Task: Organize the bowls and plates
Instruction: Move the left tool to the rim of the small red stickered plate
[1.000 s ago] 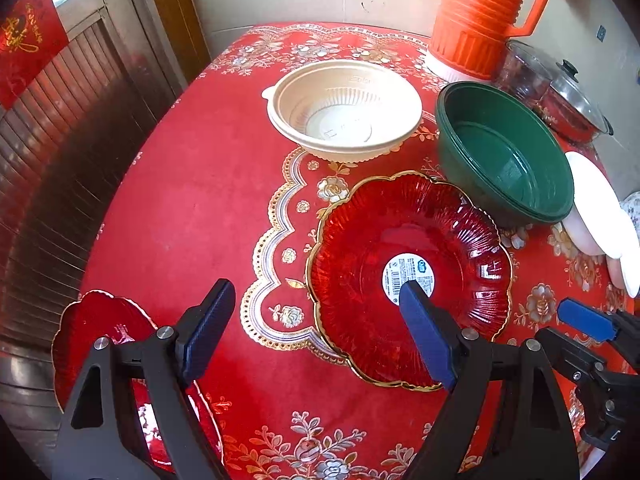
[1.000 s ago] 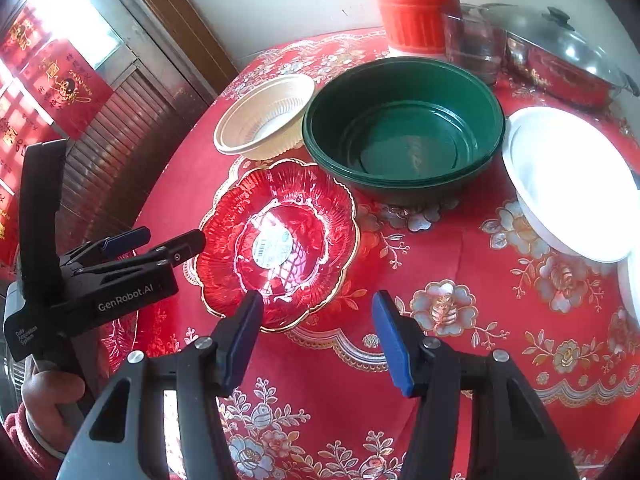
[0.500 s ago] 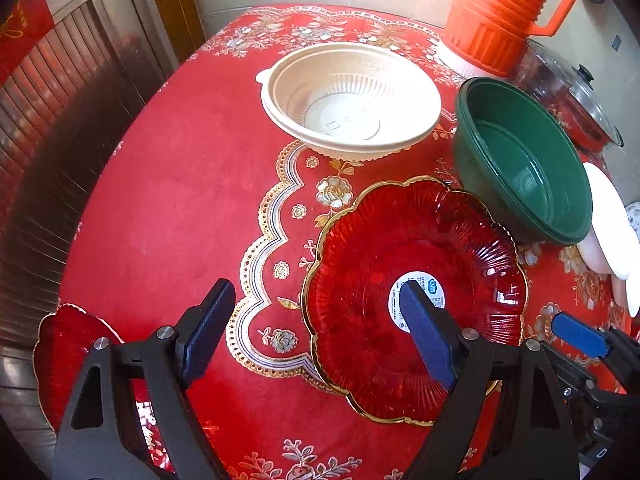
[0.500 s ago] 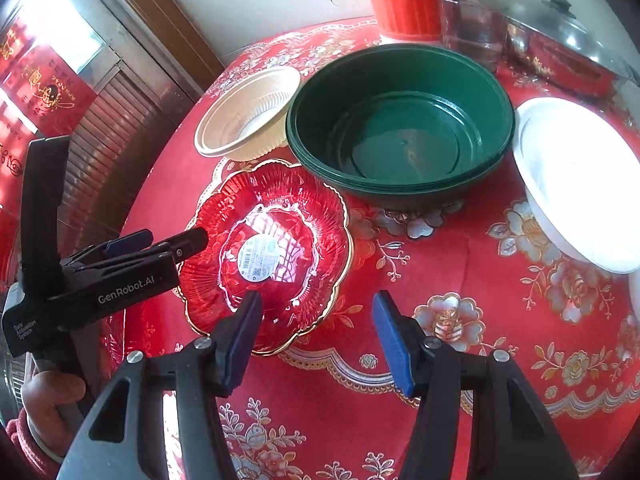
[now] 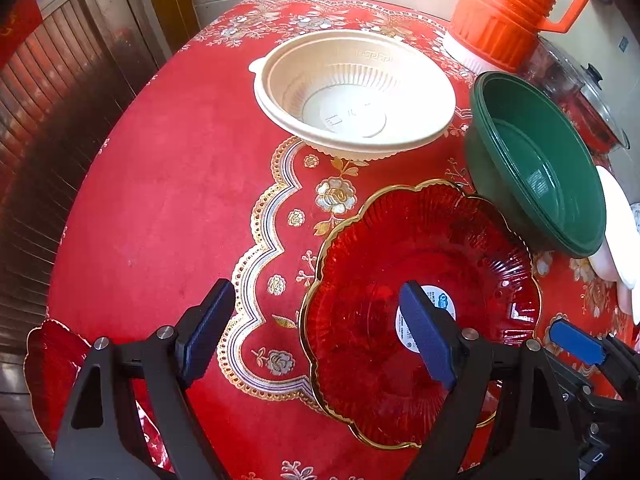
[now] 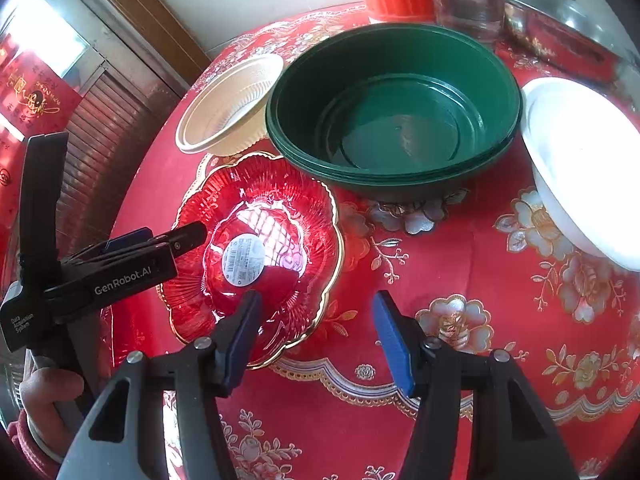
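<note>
A red glass flower-shaped plate [image 5: 420, 280] with a gold rim and a white sticker lies on the red tablecloth; it also shows in the right wrist view [image 6: 276, 232]. My left gripper [image 5: 316, 328] is open, its right finger above the plate's centre and its left finger outside the rim. My right gripper [image 6: 316, 336] is open and straddles the plate's near right rim. A cream plastic bowl [image 5: 352, 92] sits behind the plate. Stacked green bowls [image 6: 396, 116] sit to the right. A second red plate [image 5: 52, 372] lies at the table's near left edge.
An orange thermos [image 5: 512, 8] and a lidded glass pot [image 5: 576, 92] stand at the back right. A white plate [image 6: 580, 160] lies right of the green bowls. The table's left edge [image 5: 80, 200] drops off beside a wooden door.
Both grippers have moved forward and closer to the red flower plate, which now looks larger in both views. Both stay open. No dish has moved.
</note>
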Available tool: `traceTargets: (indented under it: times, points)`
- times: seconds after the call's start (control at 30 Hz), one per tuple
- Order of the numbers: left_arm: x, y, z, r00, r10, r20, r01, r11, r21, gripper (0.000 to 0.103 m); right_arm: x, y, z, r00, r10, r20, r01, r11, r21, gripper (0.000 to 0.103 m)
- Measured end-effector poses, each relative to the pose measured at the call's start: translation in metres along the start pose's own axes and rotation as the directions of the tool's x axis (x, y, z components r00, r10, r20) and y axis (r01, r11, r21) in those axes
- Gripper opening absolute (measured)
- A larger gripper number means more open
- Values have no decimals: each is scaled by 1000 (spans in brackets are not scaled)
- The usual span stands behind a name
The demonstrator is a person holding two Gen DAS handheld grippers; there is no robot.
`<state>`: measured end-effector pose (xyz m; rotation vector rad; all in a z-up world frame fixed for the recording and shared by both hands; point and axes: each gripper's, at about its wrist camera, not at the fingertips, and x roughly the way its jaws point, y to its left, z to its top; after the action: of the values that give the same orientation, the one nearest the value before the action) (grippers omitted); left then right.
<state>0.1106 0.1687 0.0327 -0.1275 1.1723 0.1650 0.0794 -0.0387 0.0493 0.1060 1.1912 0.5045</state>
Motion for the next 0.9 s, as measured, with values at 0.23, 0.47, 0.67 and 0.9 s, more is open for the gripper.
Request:
traceTargets:
  times: [0.23, 0.47, 0.67, 0.9]
  points:
    - [8, 1, 2, 1000, -14, -16, 14, 1000, 2, 85, 5, -4, 2, 1000, 1, -7, -1, 1000, 16, 58]
    - [17, 2, 6, 999, -21, -39, 21, 1000, 8, 85, 14, -5, 8, 1000, -7, -13, 7, 1000, 22, 58]
    - [25, 5, 8, 998, -30, -59, 31, 1000, 7, 85, 21, -4, 13, 1000, -12, -21, 12, 1000, 20, 58]
    - [28, 3, 7, 997, -39, -67, 40, 999, 18, 85, 26, 2, 16, 1000, -3, -21, 3, 1000, -11, 58]
